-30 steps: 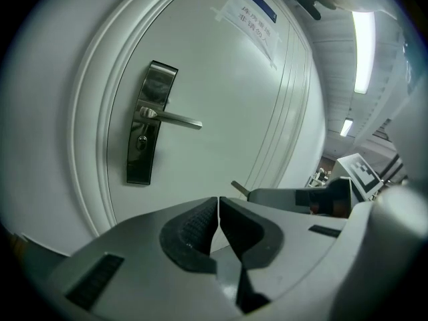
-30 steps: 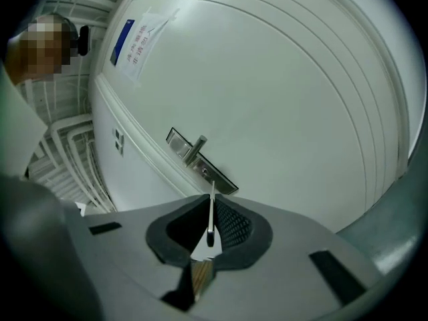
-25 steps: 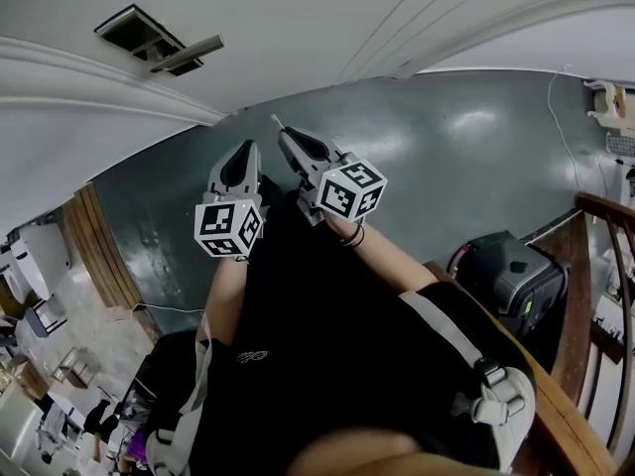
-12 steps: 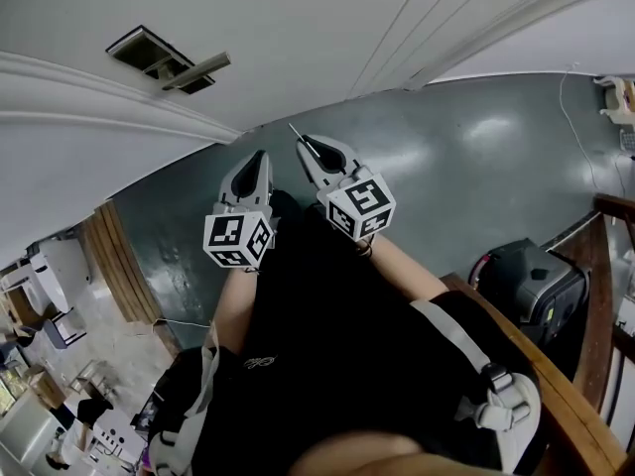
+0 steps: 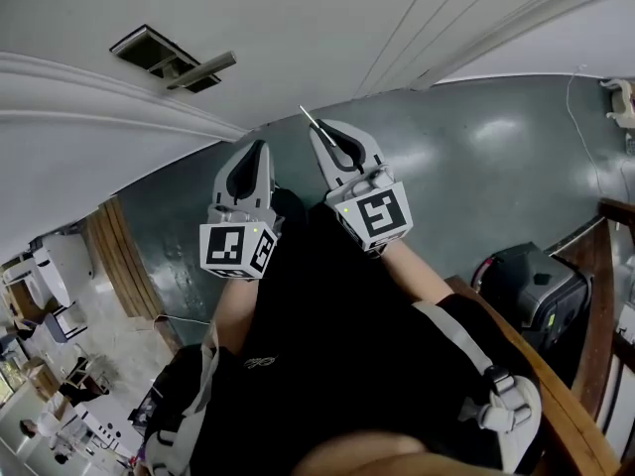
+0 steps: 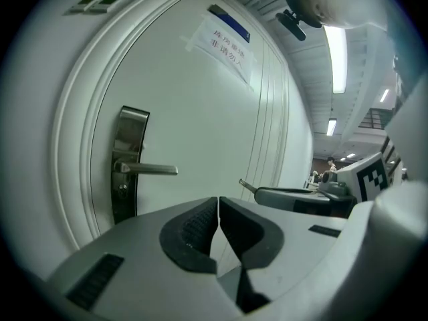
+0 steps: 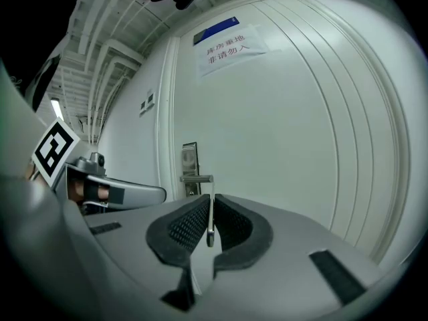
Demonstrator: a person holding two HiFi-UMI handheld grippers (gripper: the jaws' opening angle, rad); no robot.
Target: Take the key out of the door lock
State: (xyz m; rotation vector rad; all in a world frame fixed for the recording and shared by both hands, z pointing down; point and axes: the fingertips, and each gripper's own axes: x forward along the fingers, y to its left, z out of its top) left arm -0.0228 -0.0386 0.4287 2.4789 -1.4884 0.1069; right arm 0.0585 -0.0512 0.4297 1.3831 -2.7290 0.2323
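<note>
My right gripper (image 7: 210,202) is shut on a thin silver key (image 7: 210,221) that stands edge-on between its pads. In the head view the key's tip (image 5: 307,117) sticks out past the right gripper (image 5: 322,132), away from the door. The left gripper (image 6: 218,202) is shut with nothing between its pads and hangs beside the right one (image 5: 258,150). The white door's metal lock plate (image 6: 130,162) with its lever handle (image 6: 148,169) and keyhole (image 6: 122,190) lies ahead to the left. From the right gripper view the lock plate (image 7: 190,159) shows far off.
A paper notice (image 6: 224,45) is taped high on the door. On the grey-green floor a black case (image 5: 526,281) stands by a wooden railing (image 5: 585,266) at the right. The person's black clothing and bag straps fill the lower head view.
Both grippers have drifted a little right and up in the head view. The right one has turned so its marker cube faces the camera more. The key stays gripped.
</note>
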